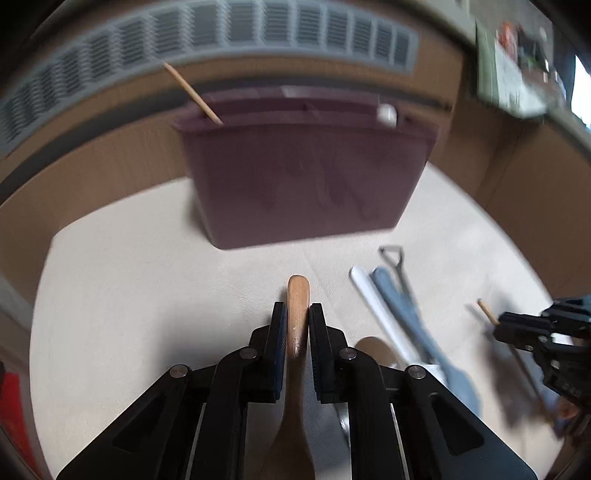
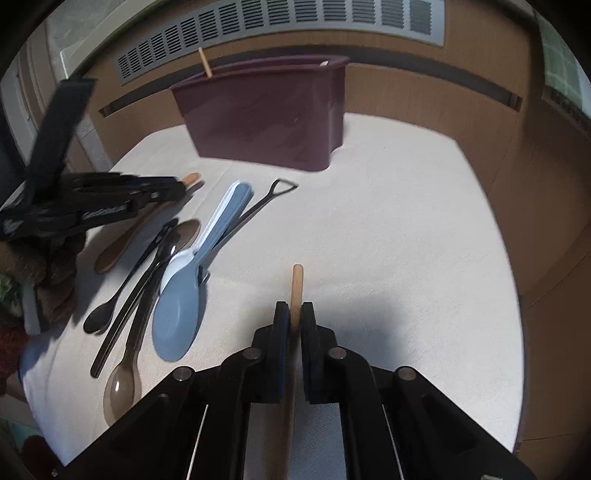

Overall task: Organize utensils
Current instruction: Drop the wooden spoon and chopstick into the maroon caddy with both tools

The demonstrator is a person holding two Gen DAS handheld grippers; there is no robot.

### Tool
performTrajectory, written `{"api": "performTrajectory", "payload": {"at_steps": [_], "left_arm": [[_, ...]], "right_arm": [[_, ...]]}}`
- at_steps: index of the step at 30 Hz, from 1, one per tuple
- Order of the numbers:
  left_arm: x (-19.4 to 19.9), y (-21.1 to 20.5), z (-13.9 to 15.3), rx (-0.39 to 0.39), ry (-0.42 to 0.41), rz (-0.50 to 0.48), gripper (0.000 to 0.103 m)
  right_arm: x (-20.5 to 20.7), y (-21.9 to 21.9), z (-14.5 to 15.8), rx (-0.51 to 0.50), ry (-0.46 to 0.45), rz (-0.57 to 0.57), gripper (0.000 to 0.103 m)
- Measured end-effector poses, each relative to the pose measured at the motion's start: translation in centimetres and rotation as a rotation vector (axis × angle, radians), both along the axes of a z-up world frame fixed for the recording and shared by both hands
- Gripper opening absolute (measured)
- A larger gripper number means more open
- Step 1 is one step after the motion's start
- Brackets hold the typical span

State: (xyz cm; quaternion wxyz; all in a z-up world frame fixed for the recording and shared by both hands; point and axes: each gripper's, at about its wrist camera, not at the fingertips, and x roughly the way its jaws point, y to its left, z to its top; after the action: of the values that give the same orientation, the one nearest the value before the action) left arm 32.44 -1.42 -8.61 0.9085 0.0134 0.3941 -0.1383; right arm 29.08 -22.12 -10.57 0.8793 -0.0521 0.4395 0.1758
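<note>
My left gripper [image 1: 297,314] is shut on the handle of a brown wooden spoon [image 1: 297,295], lifted above the cloth. It shows in the right wrist view [image 2: 177,192] at the left, the spoon [image 2: 114,251] trailing under it. My right gripper [image 2: 291,314] is shut on a thin wooden stick [image 2: 297,284]; it shows in the left wrist view [image 1: 496,325] at the right. A maroon utensil holder [image 1: 303,177] [image 2: 266,114] stands at the back with a wooden stick [image 1: 192,92] [image 2: 204,62] in its left end.
On the beige cloth [image 2: 388,221] lie a light blue spoon [image 2: 181,302], a white spoon [image 2: 184,258], black spoons [image 2: 122,284], a clear brown spoon [image 2: 122,384] and a thin black metal utensil [image 2: 258,203]. A wooden wall with a vent [image 2: 280,22] stands behind.
</note>
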Motion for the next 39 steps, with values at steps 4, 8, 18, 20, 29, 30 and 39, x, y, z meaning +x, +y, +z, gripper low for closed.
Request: {"api": "performTrajectory", "payload": {"at_steps": [4, 8, 18, 20, 29, 30, 39], "left_arm": [[-3.2, 2.4, 3.6, -0.147, -0.104, 0.053, 0.012], [-5.2, 3.6, 6.2, -0.203, -0.201, 0.091, 0.012], [-4.8, 4.8, 8.6, -0.243, -0.274, 0.126, 0.012], [-4.6, 4.6, 10.0, -0.261, -0.309, 0.126, 0.012], [-1.7, 5.6, 21.9, -0.343, -0.624, 0.125, 0.012], [-0.7, 5.7, 22.3, -0.342, -0.641, 0.135, 0.012], [7.9, 6.0, 17.1, -0.381, -0.498, 0.162, 0.012]], "right_arm": [[-0.2, -0.9, 3.1, 0.069, -0.087, -0.053, 0.005], [-0.5, -1.3, 6.0, 0.132, -0.157, -0.064, 0.005], [0.2, -0.8, 7.7, 0.188, -0.208, -0.092, 0.005], [0.6, -0.9, 8.4, 0.212, -0.223, -0.100, 0.005], [2.9, 0.3, 24.6, 0.287, -0.658, -0.098, 0.005], [3.3, 0.7, 25.7, 0.295, -0.694, -0.094, 0.005], [11.6, 4.6, 23.7, 0.273, -0.737, -0.149, 0.005]]}}
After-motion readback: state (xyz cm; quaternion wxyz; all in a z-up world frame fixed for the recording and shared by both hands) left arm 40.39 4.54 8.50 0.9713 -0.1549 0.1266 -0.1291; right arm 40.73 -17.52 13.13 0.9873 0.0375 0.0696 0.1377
